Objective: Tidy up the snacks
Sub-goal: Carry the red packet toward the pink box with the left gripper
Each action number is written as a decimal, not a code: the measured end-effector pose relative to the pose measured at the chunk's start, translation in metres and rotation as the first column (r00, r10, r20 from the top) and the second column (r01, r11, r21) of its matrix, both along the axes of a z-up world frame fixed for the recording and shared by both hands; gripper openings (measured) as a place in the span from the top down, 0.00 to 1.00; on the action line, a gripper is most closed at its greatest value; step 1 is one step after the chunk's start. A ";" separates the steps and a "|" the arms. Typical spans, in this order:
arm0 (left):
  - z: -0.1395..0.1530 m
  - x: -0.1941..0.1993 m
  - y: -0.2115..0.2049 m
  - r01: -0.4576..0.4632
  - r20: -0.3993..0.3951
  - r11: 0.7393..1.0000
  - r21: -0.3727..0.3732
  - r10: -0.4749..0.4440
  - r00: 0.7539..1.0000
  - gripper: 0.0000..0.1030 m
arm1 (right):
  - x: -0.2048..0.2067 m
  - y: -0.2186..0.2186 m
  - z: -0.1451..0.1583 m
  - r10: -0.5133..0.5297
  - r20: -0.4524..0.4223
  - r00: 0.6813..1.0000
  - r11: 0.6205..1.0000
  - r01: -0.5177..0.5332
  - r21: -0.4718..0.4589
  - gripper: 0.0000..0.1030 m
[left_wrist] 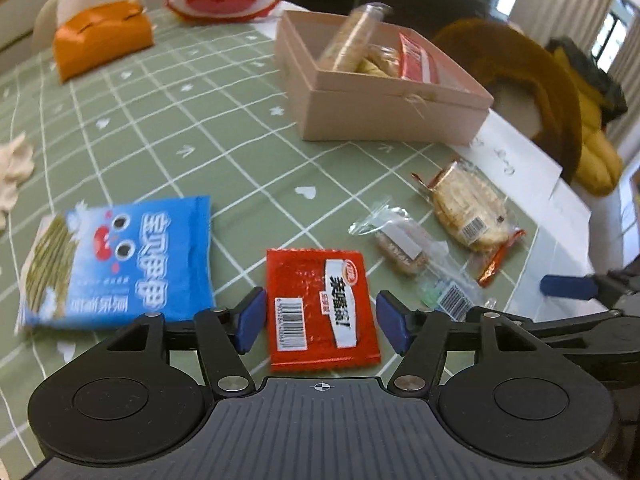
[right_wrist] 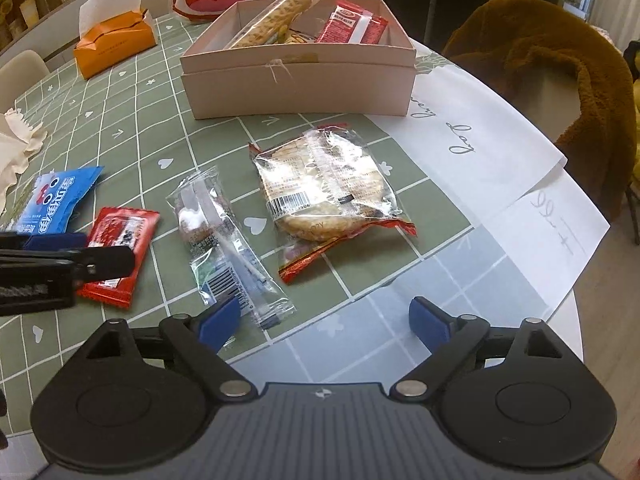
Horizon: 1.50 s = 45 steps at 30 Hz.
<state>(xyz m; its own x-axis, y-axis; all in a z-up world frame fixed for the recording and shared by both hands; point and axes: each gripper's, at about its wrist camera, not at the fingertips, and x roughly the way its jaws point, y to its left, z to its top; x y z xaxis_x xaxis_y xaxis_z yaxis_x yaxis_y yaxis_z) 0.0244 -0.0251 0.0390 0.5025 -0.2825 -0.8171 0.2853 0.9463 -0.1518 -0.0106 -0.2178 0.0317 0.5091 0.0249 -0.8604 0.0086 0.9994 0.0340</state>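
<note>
Straddling the red packet [left_wrist: 322, 308], the left gripper [left_wrist: 320, 322] gapes; right gripper [right_wrist: 324, 324] spread, empty; left view blurs the box [left_wrist: 384, 116] contents.

Two fisheye cameras, one on each hand-held gripper, look forward and steeply down along blue-padded fingers at a green checked desk [left_wrist: 168, 120]. The left view sits close above a red snack packet [left_wrist: 322, 308] framed by the left gripper [left_wrist: 320, 322], with a pink box [left_wrist: 384, 116] farther off. The right view hovers over the desk's near right edge, the right gripper [right_wrist: 324, 324] low in frame. Both views share the pink box, the red snack packet, the blue packet [left_wrist: 120, 260] and the clear-wrapped biscuits [right_wrist: 324, 184]; each catches the other gripper at its frame edge.
</note>
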 end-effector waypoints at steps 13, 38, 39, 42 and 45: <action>-0.003 -0.013 0.003 0.103 0.066 0.991 0.089 -0.109 0.992 0.48 | -0.003 0.002 0.006 0.026 0.031 0.999 1.000 -0.027 0.011 0.06; 0.011 -0.020 0.015 0.074 0.068 0.997 0.032 -0.076 0.995 0.72 | 0.049 0.036 0.012 0.149 -0.036 0.988 0.988 -0.147 0.051 0.19; 0.010 -0.021 0.006 0.098 0.068 0.993 0.060 -0.102 0.992 0.70 | 0.048 0.031 0.015 0.143 -0.030 0.989 0.988 -0.141 0.056 0.19; 0.004 -0.024 -0.015 0.151 0.081 0.977 0.152 -0.164 0.983 0.67 | 0.046 0.018 0.026 0.121 -0.004 0.993 0.991 -0.120 0.050 0.19; 0.003 -0.023 -0.025 0.176 0.073 0.971 0.160 -0.190 0.979 0.50 | 0.044 0.005 0.034 0.092 0.013 0.996 0.995 -0.093 0.047 0.19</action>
